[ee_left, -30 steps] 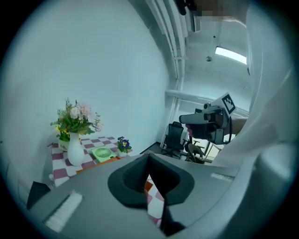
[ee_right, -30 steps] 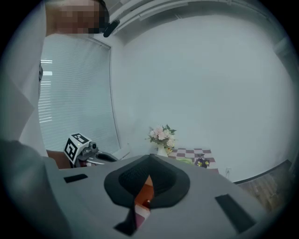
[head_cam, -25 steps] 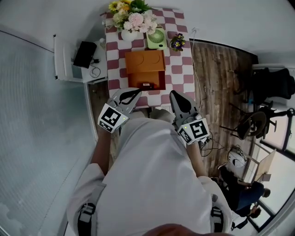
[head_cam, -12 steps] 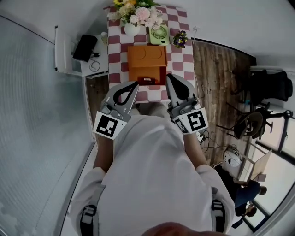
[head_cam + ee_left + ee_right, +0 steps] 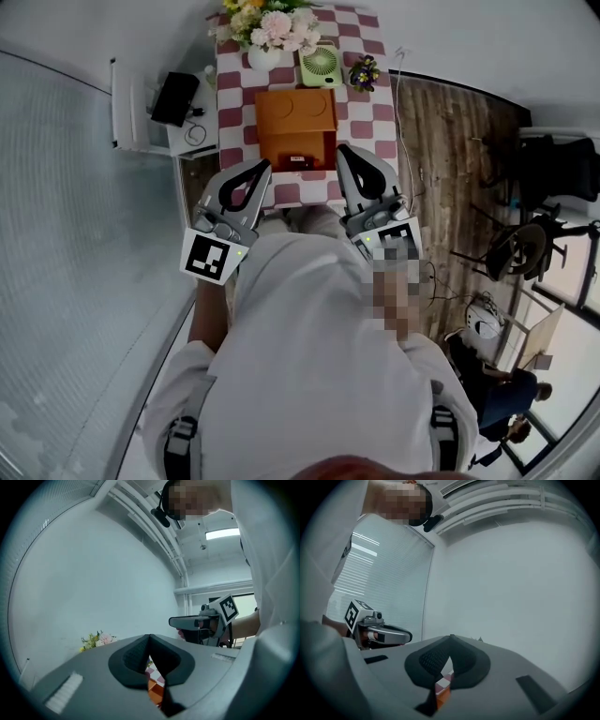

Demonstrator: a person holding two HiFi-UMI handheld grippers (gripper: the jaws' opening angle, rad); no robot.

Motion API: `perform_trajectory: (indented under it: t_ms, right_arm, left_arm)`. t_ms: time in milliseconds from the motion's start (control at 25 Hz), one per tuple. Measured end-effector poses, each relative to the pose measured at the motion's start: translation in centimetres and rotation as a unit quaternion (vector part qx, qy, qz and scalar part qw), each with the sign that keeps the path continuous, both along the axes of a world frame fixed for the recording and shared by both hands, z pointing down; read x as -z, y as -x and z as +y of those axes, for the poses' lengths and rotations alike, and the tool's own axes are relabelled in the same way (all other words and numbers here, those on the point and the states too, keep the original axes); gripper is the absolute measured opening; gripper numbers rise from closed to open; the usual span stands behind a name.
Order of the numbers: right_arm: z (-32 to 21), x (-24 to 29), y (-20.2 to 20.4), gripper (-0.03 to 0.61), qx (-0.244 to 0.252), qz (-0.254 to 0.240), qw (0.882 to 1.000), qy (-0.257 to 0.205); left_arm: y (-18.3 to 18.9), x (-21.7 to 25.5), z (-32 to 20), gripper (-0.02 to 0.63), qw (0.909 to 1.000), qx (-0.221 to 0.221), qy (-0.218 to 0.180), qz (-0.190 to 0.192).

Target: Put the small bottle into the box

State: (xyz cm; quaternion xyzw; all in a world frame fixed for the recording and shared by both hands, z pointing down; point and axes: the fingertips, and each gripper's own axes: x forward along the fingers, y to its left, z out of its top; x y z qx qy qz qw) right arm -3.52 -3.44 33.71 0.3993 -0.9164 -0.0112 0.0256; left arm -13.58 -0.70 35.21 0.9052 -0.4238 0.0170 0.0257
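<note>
An orange box (image 5: 296, 122) sits on the red-and-white checkered table (image 5: 361, 122), its near part open with a small dark thing (image 5: 298, 161) inside. I cannot make out the small bottle as such. My left gripper (image 5: 262, 168) hovers at the table's near edge, left of the box, shut and empty. On the box's other side, my right gripper (image 5: 344, 152) is shut and empty too. In the left gripper view the jaws (image 5: 149, 637) meet, with the box (image 5: 155, 692) glimpsed below. The right gripper view shows that gripper (image 5: 451, 637) the same way.
A flower vase (image 5: 267, 26), a green fan (image 5: 320, 66) and a small potted plant (image 5: 364, 73) line the table's far end. A white side cabinet with a black device (image 5: 173, 97) stands left. Wooden floor (image 5: 450, 141) and chairs (image 5: 553, 169) lie right.
Both grippers have moved forward to the table's near edge and flank the box more closely. They stayed shut. The head view has shifted a little.
</note>
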Motion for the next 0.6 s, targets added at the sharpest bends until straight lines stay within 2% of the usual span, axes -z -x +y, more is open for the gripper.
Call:
perform_trajectory:
  t_ms: [200, 360, 600]
  right_arm:
    - [-0.1, 0.1, -2.9, 0.002, 0.003, -0.011, 1.000, 0.005]
    - [0.1, 0.4, -3.6, 0.002, 0.026, -0.011, 1.000, -0.008]
    - [0.7, 0.4, -5.6, 0.002, 0.045, -0.016, 0.999, -0.014]
  left_arm:
    - [-2.2, 0.9, 0.0, 0.002, 0.9999, 0.014, 0.002, -0.007]
    - [-3.5, 1.0, 0.3, 0.002, 0.9990, 0.027, 0.008, -0.036]
    - [-5.6, 1.3, 0.4, 0.002, 0.9976, 0.050, 0.007, -0.048]
